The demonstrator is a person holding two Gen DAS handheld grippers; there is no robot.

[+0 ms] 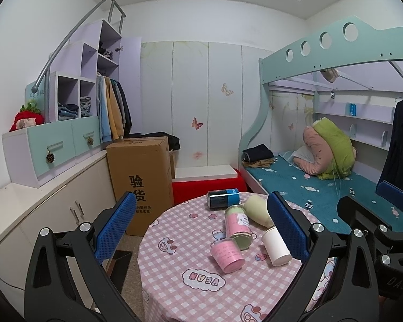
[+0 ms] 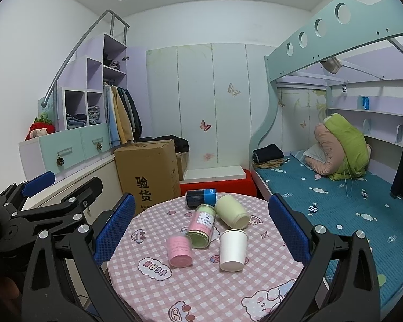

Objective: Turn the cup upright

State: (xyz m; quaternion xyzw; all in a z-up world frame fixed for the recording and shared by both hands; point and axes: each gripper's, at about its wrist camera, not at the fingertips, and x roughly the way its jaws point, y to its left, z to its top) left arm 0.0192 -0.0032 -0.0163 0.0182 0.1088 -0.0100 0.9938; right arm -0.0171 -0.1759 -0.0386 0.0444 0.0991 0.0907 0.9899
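Observation:
A white paper cup (image 2: pixel 232 250) lies on its side on the round table with the pink checked cloth (image 2: pixel 201 289), its base toward me. In the left wrist view the cup (image 1: pixel 275 246) sits just left of my right blue pad. A pink cup (image 2: pixel 178 250) (image 1: pixel 227 253) also lies on its side. My left gripper (image 1: pixel 201 230) is open and empty above the table's near side. My right gripper (image 2: pixel 201 230) is open and empty, the cups between and beyond its blue fingers (image 2: pixel 288 230).
A pink-and-green jar (image 2: pixel 202 226), a pale green cup (image 2: pixel 232 212) and a dark blue can (image 2: pixel 200 198) lie on their sides behind. A cardboard box (image 2: pixel 150 171) and red stool (image 2: pixel 220 183) stand beyond the table; a bunk bed (image 2: pixel 335 201) is to the right.

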